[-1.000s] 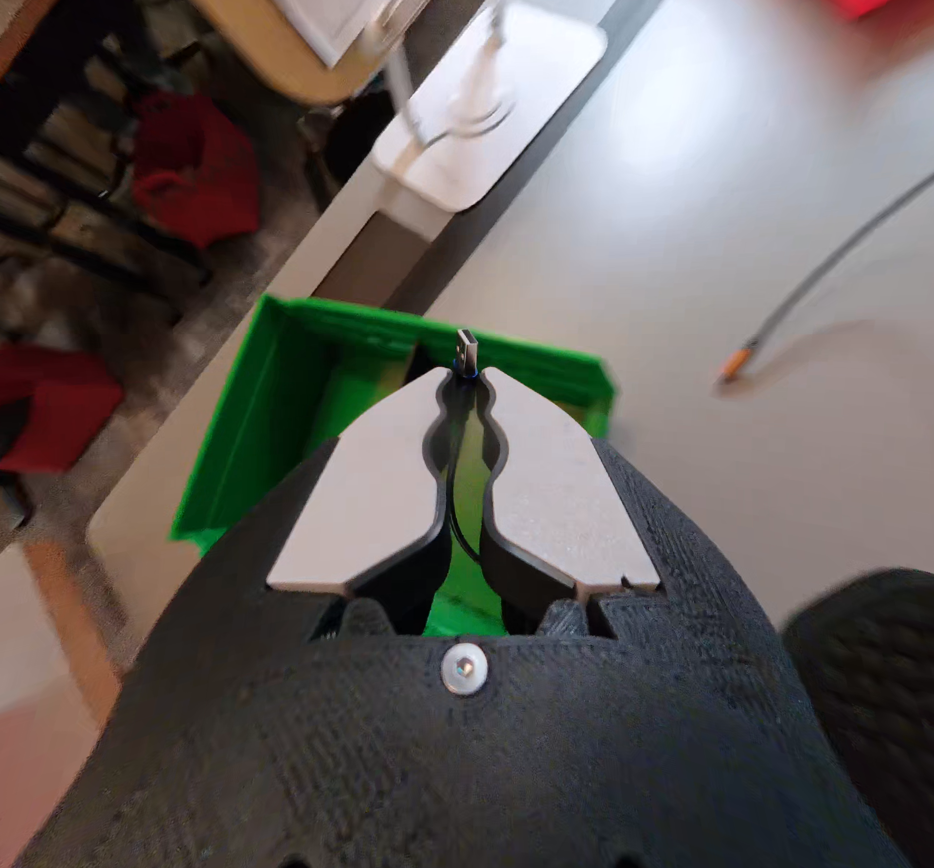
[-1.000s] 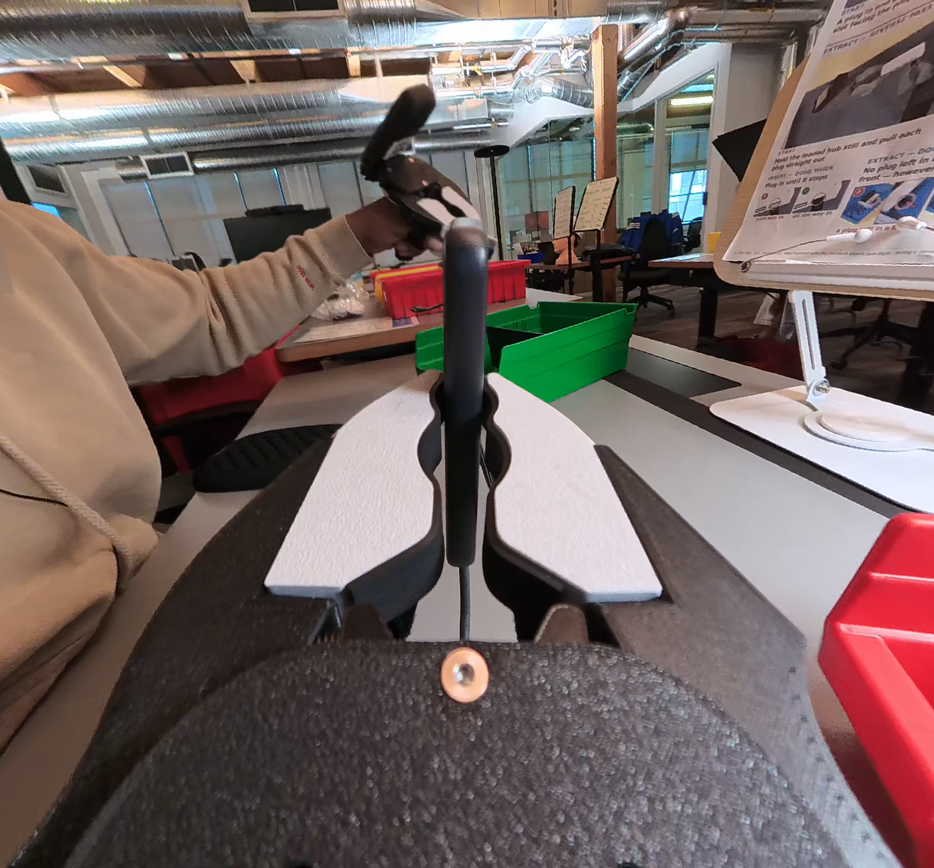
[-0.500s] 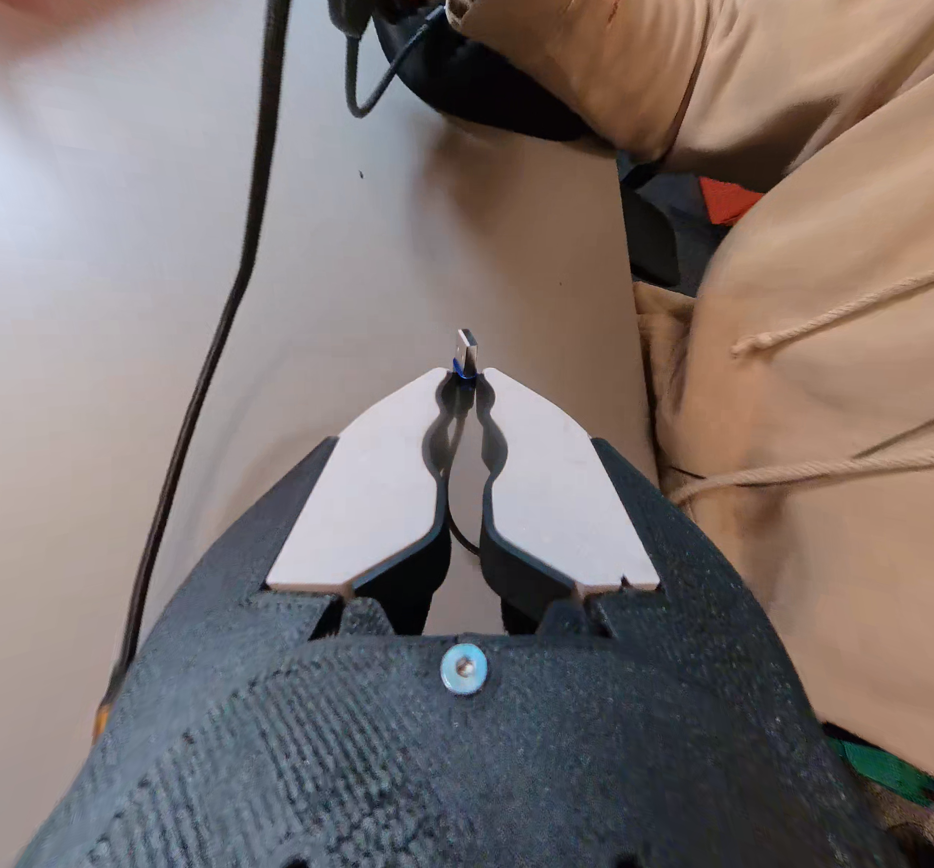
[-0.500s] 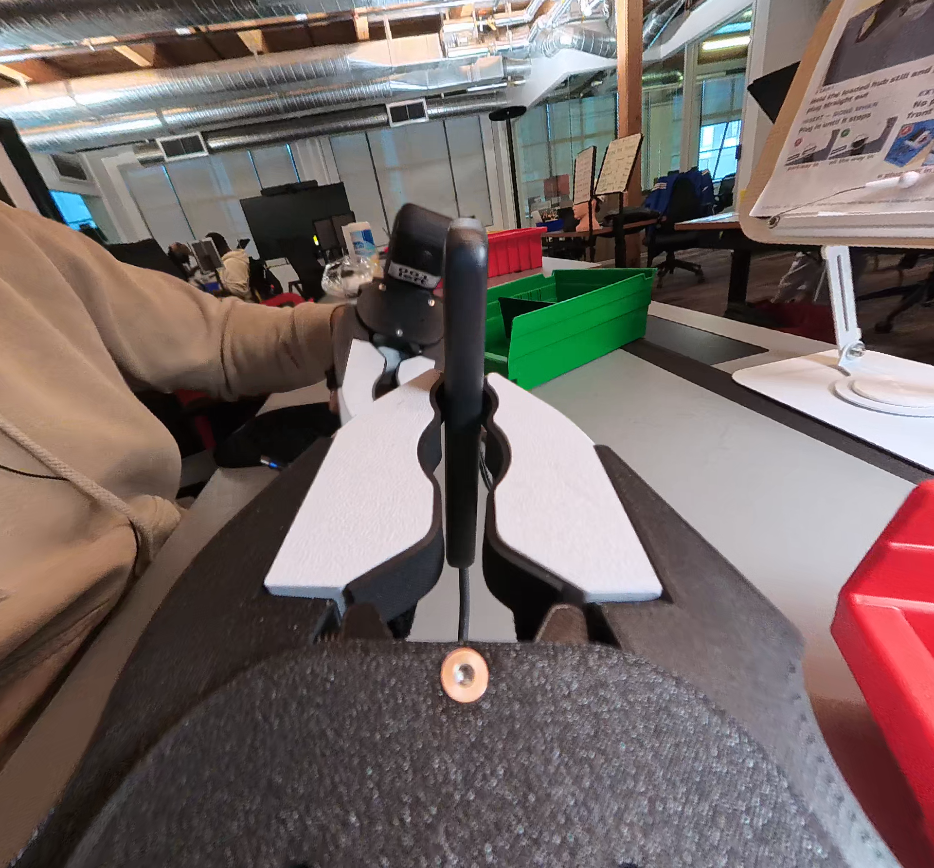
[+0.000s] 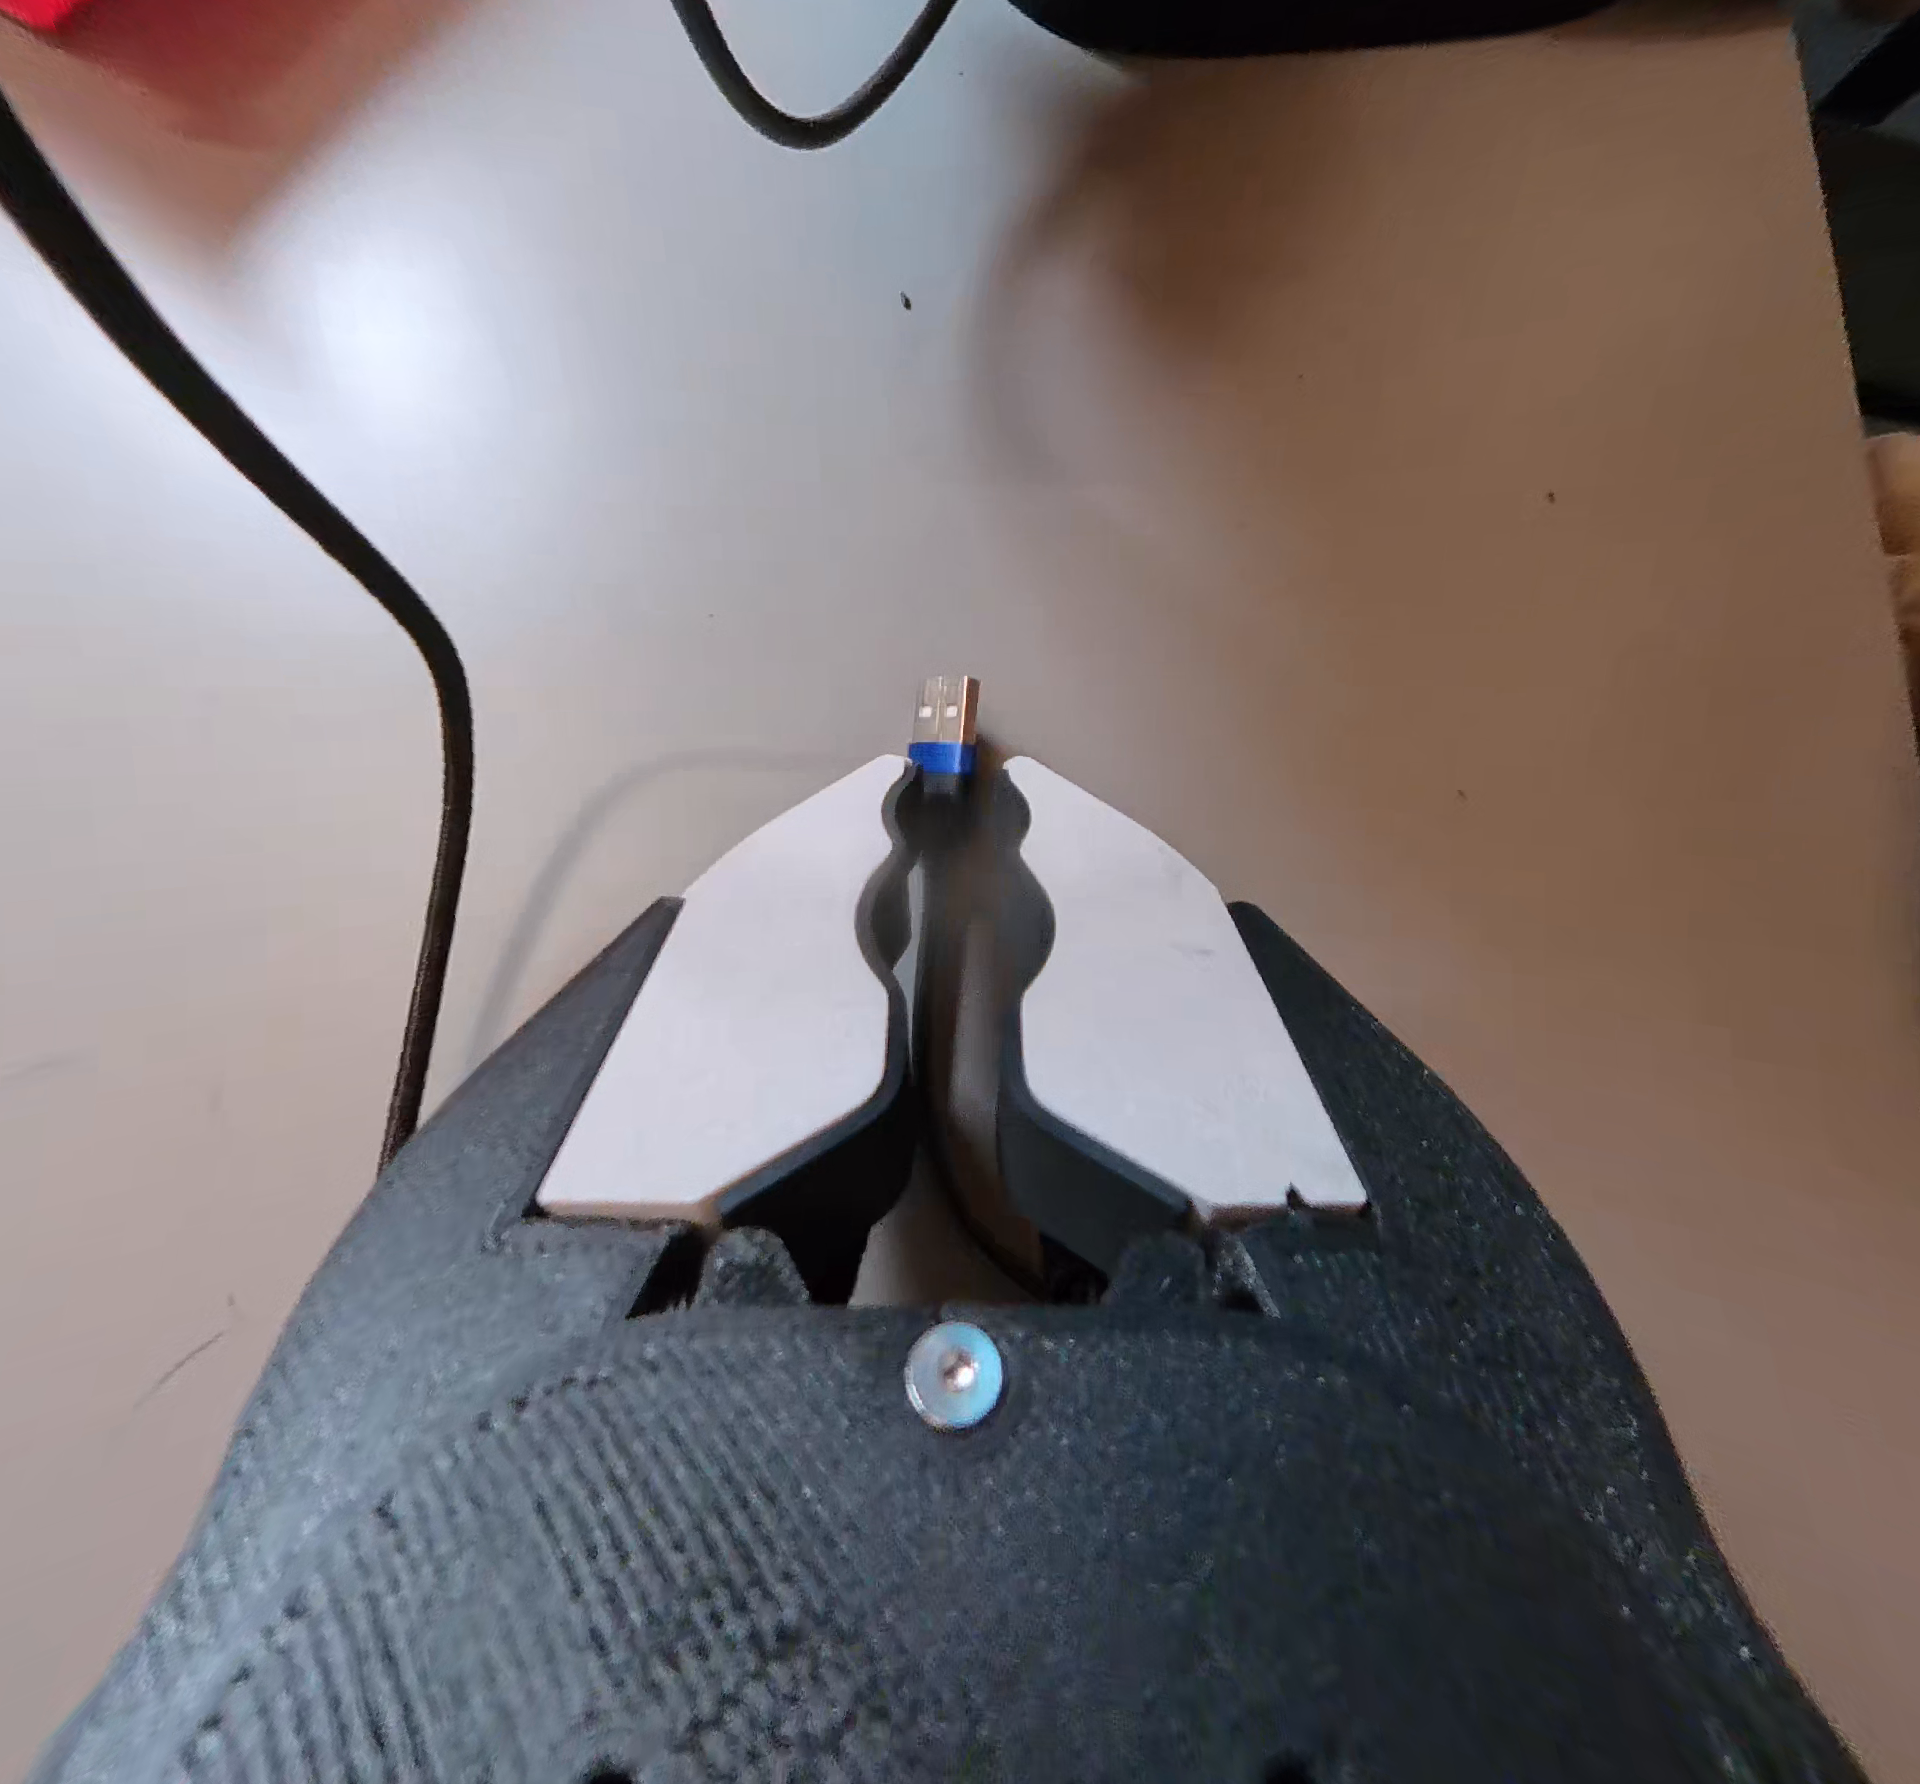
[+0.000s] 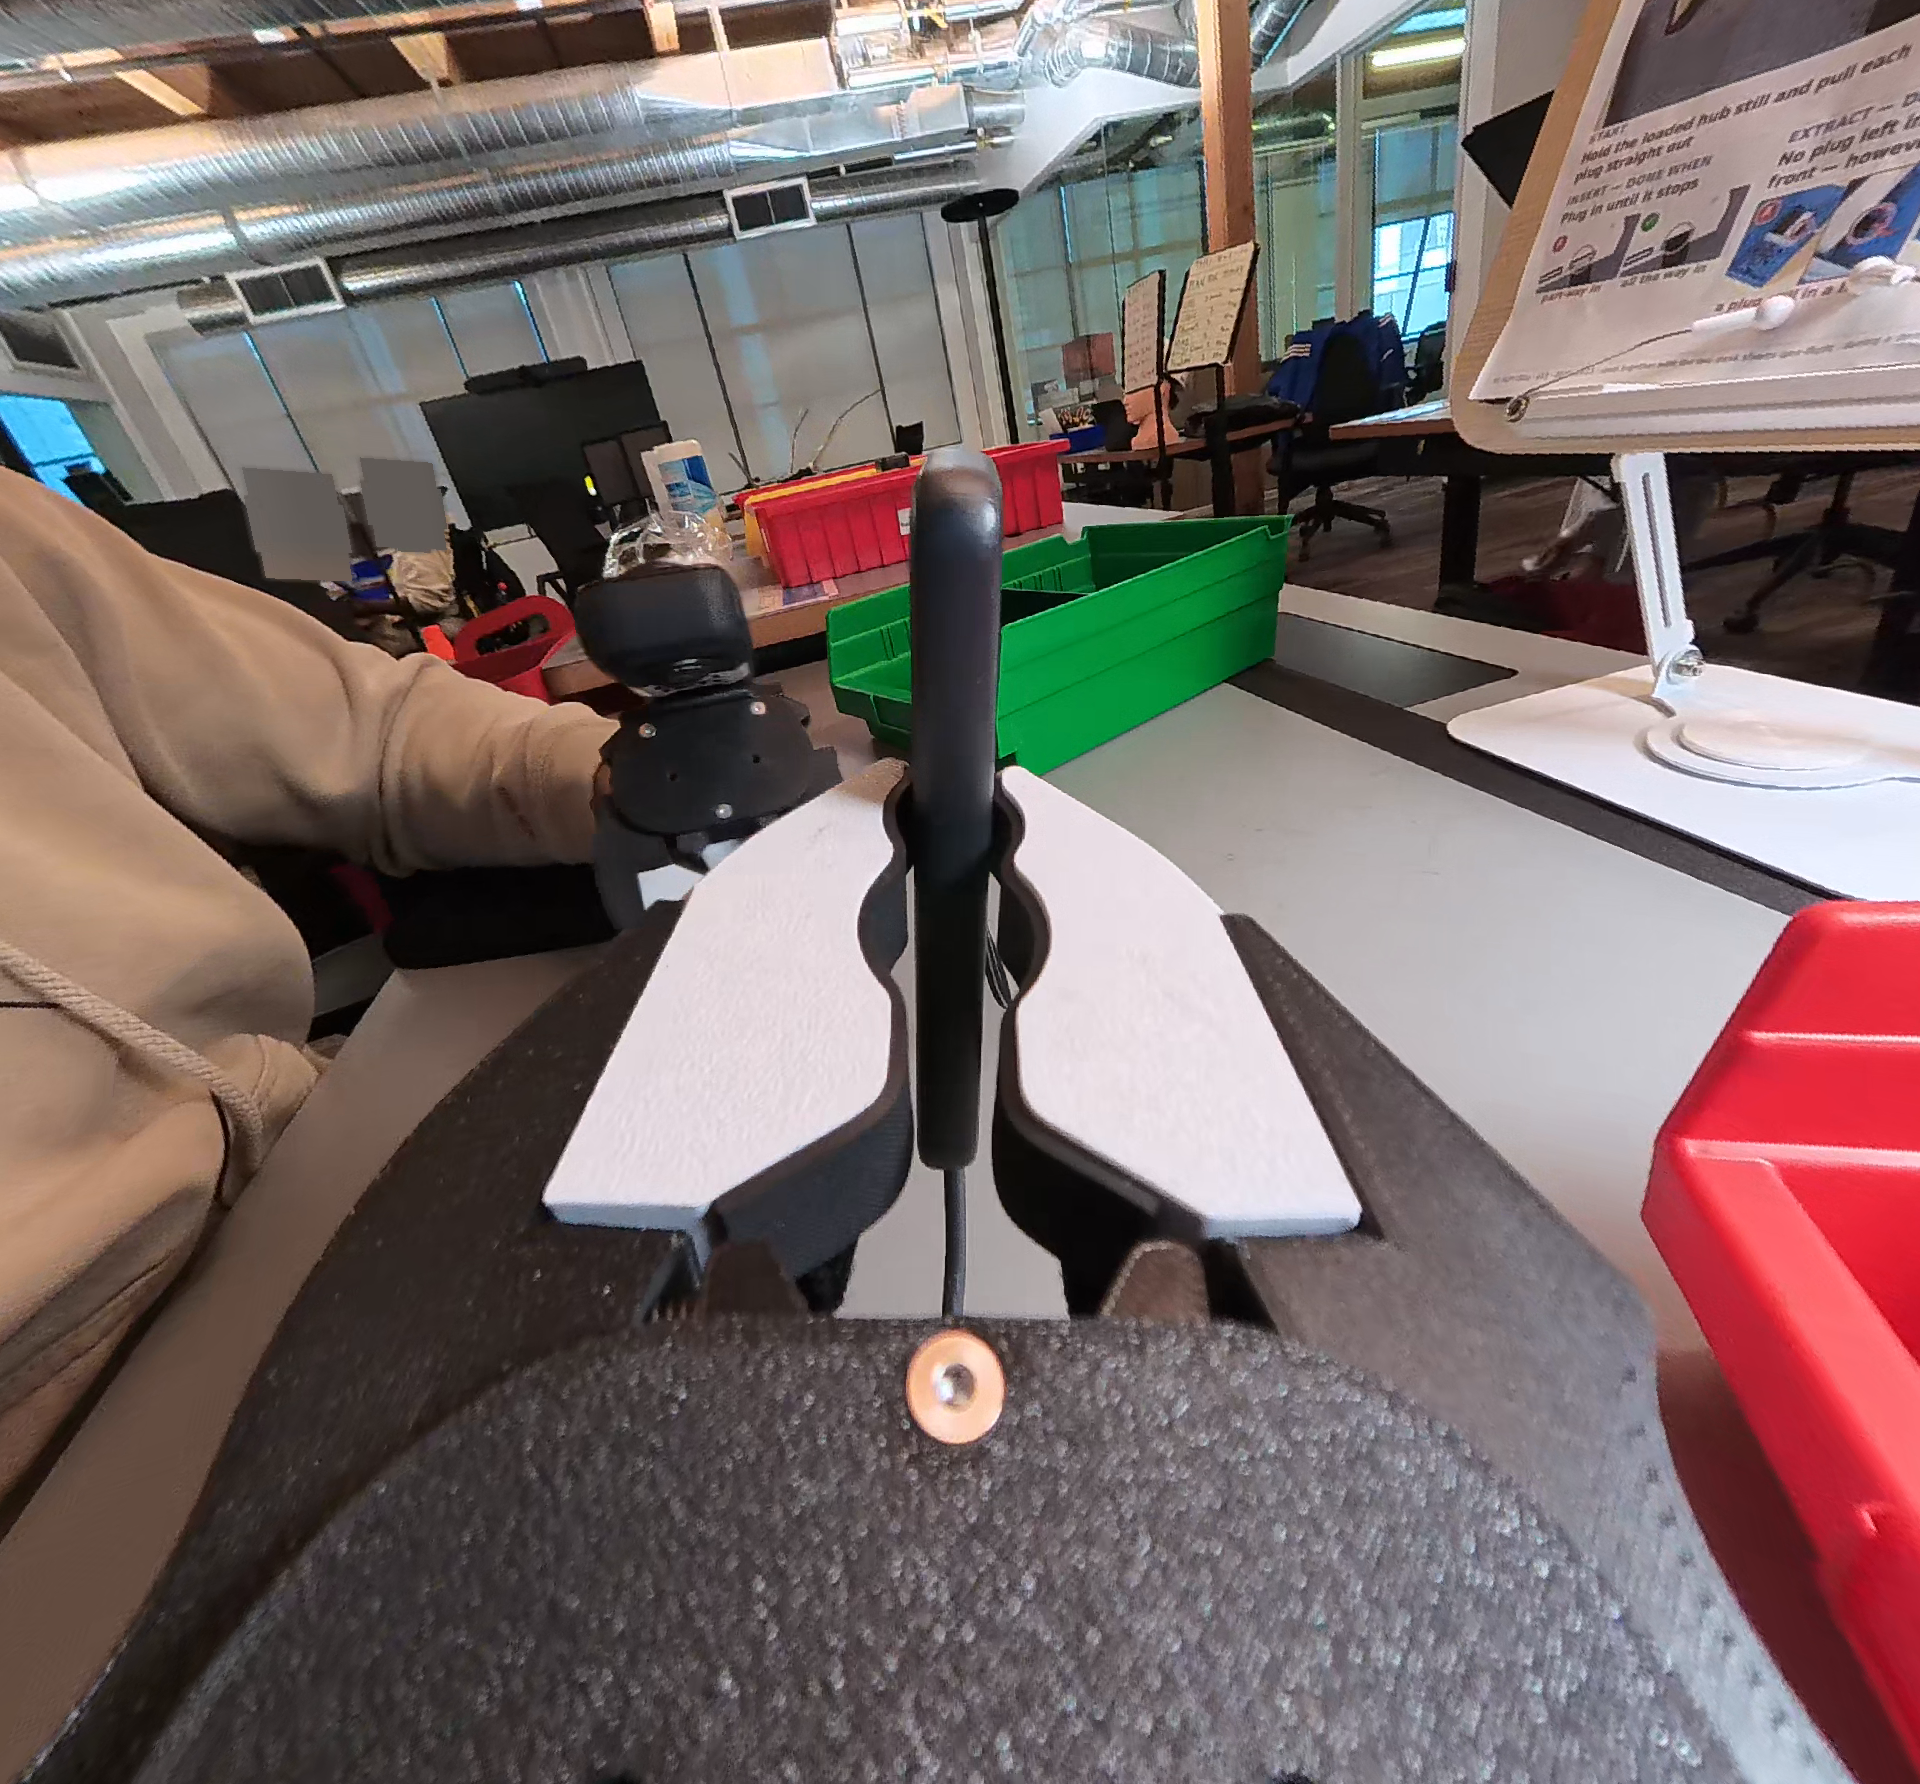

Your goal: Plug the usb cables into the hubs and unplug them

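Observation:
My left gripper (image 5: 948, 773) is shut on a USB plug (image 5: 945, 729) with a silver tip and a blue collar; the tip sticks out past the fingertips, just above the grey table (image 5: 1351, 591). Its thin black cable runs back between the fingers. My right gripper (image 6: 954, 784) is shut on a slim black USB hub (image 6: 954, 654), held upright edge-on, its thin cable (image 6: 954, 1246) trailing toward the camera. The left gripper also shows in the right wrist view (image 6: 686, 747), low and to the left of the hub, in a hand with a tan sleeve.
A thick black cable (image 5: 312, 508) curves across the table on the left, a thinner loop (image 5: 810, 103) hangs at the top. A green bin (image 6: 1091, 633) stands behind the hub, a red bin (image 6: 1787, 1163) at right, a white stand (image 6: 1714, 737) with an instruction board at far right.
My left gripper has swung from over the green bin down toward the table near the right gripper, still holding the plug. The right gripper has held the hub upright and nearly still.

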A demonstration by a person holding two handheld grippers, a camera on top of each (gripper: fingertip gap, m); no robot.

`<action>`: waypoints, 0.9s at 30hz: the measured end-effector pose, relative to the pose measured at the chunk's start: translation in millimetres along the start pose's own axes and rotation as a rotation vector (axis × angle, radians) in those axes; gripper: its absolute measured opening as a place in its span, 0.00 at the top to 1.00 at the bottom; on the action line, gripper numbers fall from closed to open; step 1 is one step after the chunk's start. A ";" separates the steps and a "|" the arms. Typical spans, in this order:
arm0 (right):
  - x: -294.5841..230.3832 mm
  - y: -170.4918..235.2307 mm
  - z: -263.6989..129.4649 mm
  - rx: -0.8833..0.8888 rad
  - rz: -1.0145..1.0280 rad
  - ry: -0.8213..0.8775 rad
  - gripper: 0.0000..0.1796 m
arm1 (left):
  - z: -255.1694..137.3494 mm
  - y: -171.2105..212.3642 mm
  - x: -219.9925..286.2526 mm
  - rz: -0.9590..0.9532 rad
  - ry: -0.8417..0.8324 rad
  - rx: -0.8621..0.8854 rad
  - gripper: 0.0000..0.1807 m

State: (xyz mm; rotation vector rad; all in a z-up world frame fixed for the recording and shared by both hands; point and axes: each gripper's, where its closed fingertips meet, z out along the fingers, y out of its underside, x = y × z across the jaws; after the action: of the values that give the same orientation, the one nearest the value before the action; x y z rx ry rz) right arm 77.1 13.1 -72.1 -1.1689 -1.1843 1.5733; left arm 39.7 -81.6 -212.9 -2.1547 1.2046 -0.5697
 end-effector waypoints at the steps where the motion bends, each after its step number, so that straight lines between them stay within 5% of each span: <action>1: 0.2 0.3 0.2 -0.001 0.001 0.001 0.93 | -0.8 2.0 0.2 0.022 -0.014 -0.003 0.92; 10: -0.6 1.8 1.5 -0.008 0.001 0.003 0.93 | 2.0 12.2 -3.7 0.121 -0.088 -0.025 0.84; 21: -1.7 2.0 0.9 -0.004 0.017 -0.013 0.93 | -1.5 8.2 -20.0 0.131 -0.170 0.051 0.95; 27: -4.5 5.6 1.5 -0.023 0.037 -0.047 0.93 | -38.1 -21.6 -5.6 -0.112 0.112 0.242 0.96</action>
State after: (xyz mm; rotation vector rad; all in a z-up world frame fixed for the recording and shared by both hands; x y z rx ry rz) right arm 76.2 7.3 -76.5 -1.1811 -1.2206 1.6267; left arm 26.4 -79.1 -170.8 -2.0149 1.0182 -0.8495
